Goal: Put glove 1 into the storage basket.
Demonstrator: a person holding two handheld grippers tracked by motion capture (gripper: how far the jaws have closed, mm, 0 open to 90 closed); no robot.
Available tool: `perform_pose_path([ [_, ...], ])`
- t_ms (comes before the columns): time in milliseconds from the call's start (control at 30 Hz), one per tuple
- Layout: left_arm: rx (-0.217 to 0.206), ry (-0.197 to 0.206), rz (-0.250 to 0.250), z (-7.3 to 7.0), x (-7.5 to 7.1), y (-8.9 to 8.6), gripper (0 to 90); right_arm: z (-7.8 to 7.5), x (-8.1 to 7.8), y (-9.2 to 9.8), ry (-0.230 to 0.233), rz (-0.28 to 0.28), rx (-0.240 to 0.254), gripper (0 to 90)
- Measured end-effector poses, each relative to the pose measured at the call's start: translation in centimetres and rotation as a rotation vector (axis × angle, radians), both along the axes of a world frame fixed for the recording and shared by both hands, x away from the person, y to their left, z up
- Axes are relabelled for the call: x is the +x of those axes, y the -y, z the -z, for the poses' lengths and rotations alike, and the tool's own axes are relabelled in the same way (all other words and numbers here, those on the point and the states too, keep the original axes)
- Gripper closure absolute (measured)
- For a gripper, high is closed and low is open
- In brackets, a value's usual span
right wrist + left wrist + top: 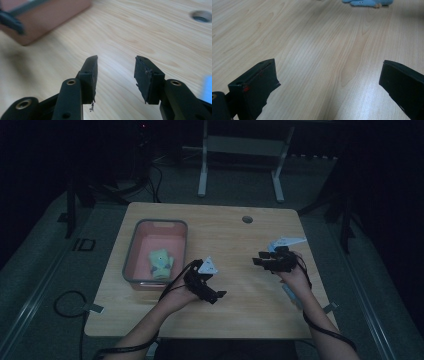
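A small blue soft toy (291, 296) lies on the near right part of a wooden table (235, 235), tucked just beside the person's right hand and partly hidden by it. As far as the dim high view shows, its long axis runs slantwise, from far left to near right.

The right gripper (262, 261) is the nearer one, but it points left, away from the toy, which lies on its near side, back by the wrist. Its jaws stand about half open with nothing between them. The left gripper (207, 287) sits near the table's middle and faces right, towards the toy, with a stretch of bare wood between. Its jaws are spread wide and empty.

The left gripper view looks past the left gripper (329, 67) and shows the toy (367, 2) clearly, lying crosswise at the far edge of the picture. The right gripper view catches the toy (207, 86) as a blue blur at its right edge, beyond the right gripper (116, 60); it shows instead a pink bin (50, 22) and a round hole (201, 16) in the tabletop. From above, the bin (131, 255) stands at the far left and holds a green toy (161, 264).
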State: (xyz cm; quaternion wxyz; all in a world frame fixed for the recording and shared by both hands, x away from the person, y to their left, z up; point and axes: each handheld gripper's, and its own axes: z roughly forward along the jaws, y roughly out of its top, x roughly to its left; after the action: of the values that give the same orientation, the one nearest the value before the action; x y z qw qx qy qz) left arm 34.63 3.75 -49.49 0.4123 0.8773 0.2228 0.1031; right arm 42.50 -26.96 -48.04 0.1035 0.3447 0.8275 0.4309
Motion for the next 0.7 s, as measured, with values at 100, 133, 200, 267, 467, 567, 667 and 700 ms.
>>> perform_pose_path([
  [100, -0.013, -0.01, 0.001, 0.5, -0.1, 0.1, 1.4, 0.4, 0.2, 1.4, 0.007, 0.072, -0.023, 54.6],
  [133, -0.012, -0.012, 0.002, 0.7, -0.1, 0.1, 1.4, 0.5, 0.3, 1.8, 0.009, 0.094, -0.03, 54.7],
  [200, -0.013, -0.014, 0.004, 1.0, -0.2, 0.2, 1.4, 0.6, 0.4, 2.3, 0.013, 0.119, -0.039, 55.0],
  [267, -0.008, -0.006, 0.006, 1.4, -0.3, 0.3, 1.4, 0.8, 0.7, 3.1, 0.018, 0.169, -0.057, 55.4],
  [467, -0.029, 0.016, -0.005, 2.5, -0.9, 0.1, 1.4, 1.4, 1.8, 5.3, 0.005, 0.295, -0.058, 57.3],
  [567, -0.04, 0.029, -0.008, 3.0, -1.1, -0.1, 1.4, 2.0, 2.9, 6.3, -0.008, 0.379, -0.095, 58.1],
  [667, -0.051, 0.039, -0.012, 3.4, -1.4, -0.2, 1.4, 2.4, 3.8, 6.8, -0.036, 0.421, -0.104, 59.2],
  [700, -0.057, 0.041, -0.016, 3.5, -1.5, -0.3, 1.4, 2.4, 3.8, 6.8, -0.036, 0.421, -0.104, 59.2],
])
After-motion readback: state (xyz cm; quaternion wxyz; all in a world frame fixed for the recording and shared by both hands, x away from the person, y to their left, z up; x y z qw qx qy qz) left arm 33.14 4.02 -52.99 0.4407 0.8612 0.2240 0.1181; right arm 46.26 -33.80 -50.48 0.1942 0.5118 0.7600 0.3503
